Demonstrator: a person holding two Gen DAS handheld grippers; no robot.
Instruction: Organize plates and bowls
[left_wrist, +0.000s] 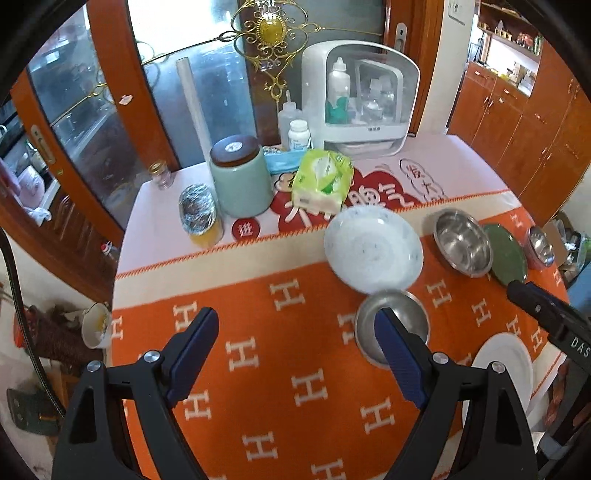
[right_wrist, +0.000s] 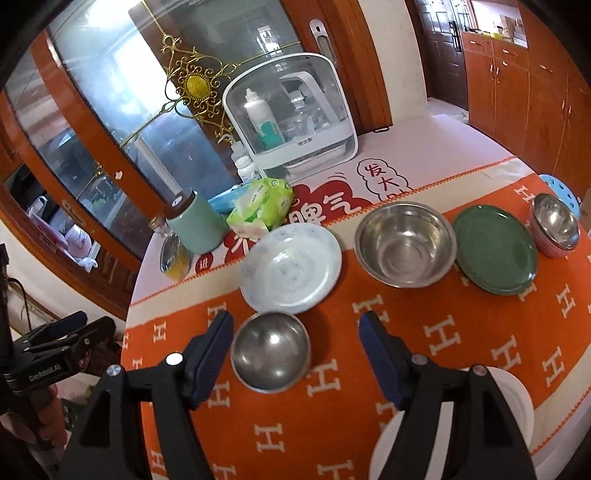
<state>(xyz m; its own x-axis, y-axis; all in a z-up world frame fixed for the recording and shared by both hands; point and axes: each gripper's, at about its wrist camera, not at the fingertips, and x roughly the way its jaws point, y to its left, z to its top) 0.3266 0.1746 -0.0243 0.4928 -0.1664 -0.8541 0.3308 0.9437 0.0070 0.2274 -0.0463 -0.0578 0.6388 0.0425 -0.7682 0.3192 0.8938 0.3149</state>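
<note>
Only my right view shows the pink-sided bowl (right_wrist: 556, 226) whole, empty; both my left tool (left_wrist: 295, 354) and right tool (right_wrist: 295, 354) gape, gripping nothing.

Orange cloth (right_wrist: 461, 332) had white H pattern; green plate (right_wrist: 495, 251), silver steel bowls (right_wrist: 406, 243), speckled white plate (right_wrist: 291, 269), pink-sided bowl (right_wrist: 554, 236).

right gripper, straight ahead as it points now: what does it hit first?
Probably the small steel bowl, which sits between the open fingers of the right gripper. Beyond it lies the white plate. Depth is hard to judge through the fisheye.
</note>
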